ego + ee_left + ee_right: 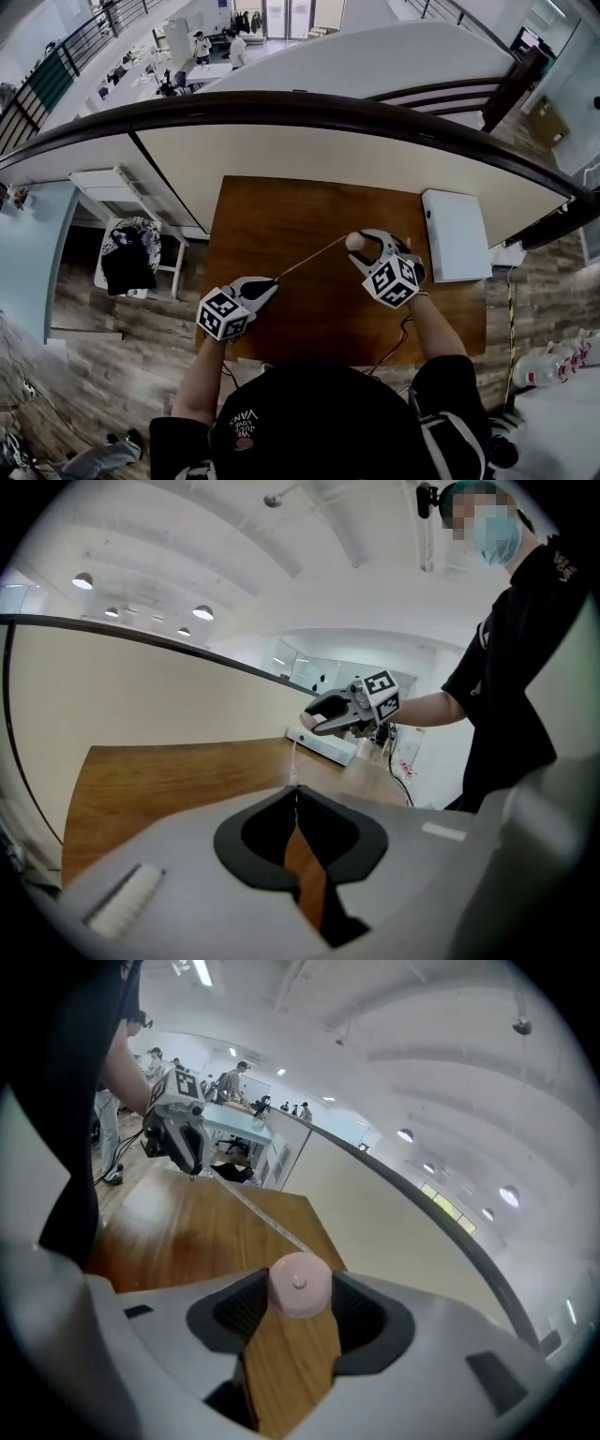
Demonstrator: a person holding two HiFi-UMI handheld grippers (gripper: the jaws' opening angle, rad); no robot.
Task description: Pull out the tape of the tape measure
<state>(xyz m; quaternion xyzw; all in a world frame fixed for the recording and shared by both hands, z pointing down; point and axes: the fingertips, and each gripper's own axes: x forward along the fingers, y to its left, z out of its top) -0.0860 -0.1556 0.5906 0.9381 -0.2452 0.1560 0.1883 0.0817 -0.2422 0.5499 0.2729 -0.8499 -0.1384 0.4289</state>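
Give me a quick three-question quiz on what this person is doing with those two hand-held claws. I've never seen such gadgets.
1. True or false: the left gripper is shut on the end of the tape.
2. What does the right gripper hold? A) a pink round tape measure; B) a pair of scissors; C) nothing.
3. Fill in: the tape runs in a straight line from one gripper to the other above a ____ table.

Key: 1 true; 2 A; 3 wooden.
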